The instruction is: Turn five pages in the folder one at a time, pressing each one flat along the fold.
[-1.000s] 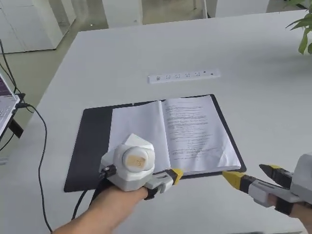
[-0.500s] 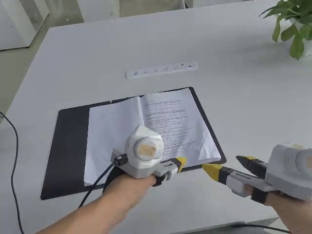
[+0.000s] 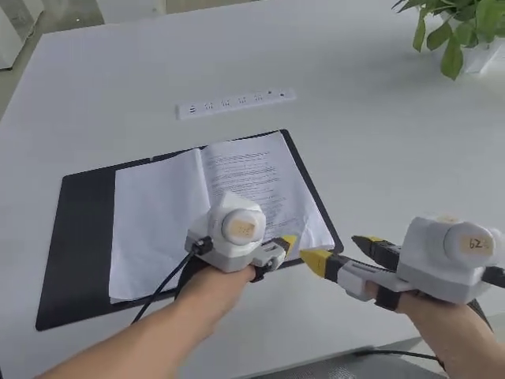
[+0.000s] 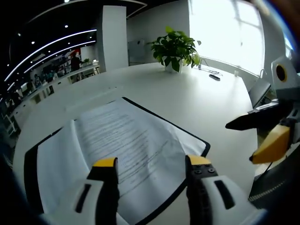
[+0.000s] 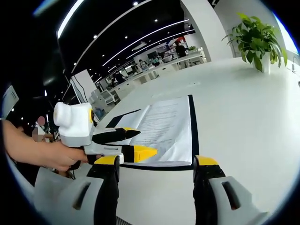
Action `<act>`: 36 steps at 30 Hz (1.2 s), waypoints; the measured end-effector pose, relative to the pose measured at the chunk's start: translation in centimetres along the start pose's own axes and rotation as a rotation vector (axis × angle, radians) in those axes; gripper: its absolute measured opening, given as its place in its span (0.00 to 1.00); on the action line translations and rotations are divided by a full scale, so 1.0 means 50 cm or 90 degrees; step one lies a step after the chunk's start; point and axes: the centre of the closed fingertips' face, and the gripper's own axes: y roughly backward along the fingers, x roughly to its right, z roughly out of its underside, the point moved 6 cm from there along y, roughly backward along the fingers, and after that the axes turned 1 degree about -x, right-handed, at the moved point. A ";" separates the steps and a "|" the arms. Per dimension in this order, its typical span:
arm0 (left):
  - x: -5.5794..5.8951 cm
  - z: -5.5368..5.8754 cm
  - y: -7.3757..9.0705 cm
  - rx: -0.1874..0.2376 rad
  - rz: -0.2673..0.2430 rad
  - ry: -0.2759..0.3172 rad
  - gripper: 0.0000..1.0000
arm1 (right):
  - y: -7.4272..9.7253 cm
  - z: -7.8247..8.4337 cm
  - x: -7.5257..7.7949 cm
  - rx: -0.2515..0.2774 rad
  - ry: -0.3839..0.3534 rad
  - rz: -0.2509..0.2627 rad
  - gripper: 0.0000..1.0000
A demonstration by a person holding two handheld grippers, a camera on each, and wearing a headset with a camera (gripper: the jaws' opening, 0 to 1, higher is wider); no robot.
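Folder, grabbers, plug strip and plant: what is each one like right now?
folder: open, flat on the table.
printed page: lying flat on the right side.
left gripper: open, holding nothing, over the page's near edge.
right gripper: open, holding nothing, beside the folder.
power strip: flat, no plugs seen in it.
plant: upright.

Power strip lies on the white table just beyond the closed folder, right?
No: the folder is open, not closed, as the head view shows. The power strip does lie on the white table just beyond it.
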 end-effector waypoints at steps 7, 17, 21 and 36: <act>0.003 0.012 -0.024 -0.002 -0.012 0.007 0.53 | -0.007 -0.002 0.008 0.003 -0.008 0.002 0.62; 0.001 0.039 -0.030 0.011 -0.025 -0.008 0.49 | -0.019 0.003 0.009 0.002 -0.013 -0.003 0.61; 0.002 0.046 -0.029 0.032 -0.023 -0.006 0.45 | -0.022 0.003 0.009 0.002 -0.016 -0.005 0.61; 0.008 0.045 -0.033 0.043 -0.006 -0.005 0.31 | -0.030 0.009 0.010 -0.007 -0.025 -0.009 0.61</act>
